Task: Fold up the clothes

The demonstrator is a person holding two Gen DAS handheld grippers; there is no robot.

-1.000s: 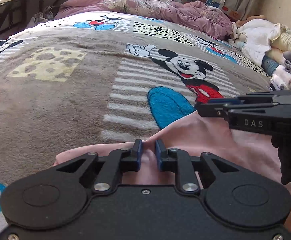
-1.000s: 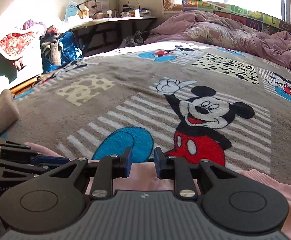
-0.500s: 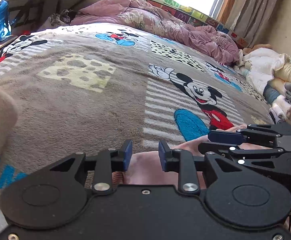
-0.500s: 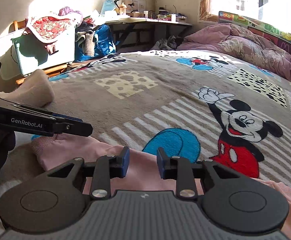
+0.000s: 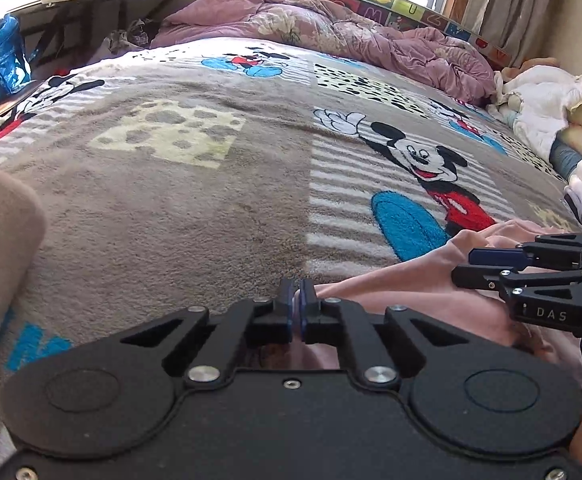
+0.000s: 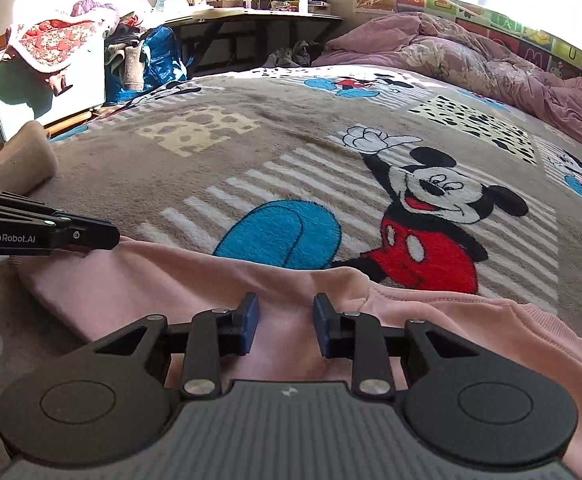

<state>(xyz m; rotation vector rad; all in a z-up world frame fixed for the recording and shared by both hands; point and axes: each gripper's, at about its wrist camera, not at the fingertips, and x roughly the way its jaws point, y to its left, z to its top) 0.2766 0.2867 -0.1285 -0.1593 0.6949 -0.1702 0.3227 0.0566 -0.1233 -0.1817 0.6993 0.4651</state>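
My left hand-held gripper [image 5: 298, 300] pinches an edge of the pink garment [image 6: 195, 280], which lies rumpled on the bed [image 6: 251, 148]; my right hand-held gripper [image 6: 285, 322] gapes empty above it. No neat fold shows.

- Mickey blanket [image 6: 251, 168] lay spread ahead of both grippers.
- Purple duvet [image 6: 471, 60] was bunched at far end, w/ desk [image 6: 259, 14] far left.
- Blue bag [image 6: 163, 58] sat nr desk.

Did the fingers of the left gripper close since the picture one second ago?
Yes. The left gripper had a gap between its blue pads; now they are pressed together on the edge of the pink garment, above the blanket.
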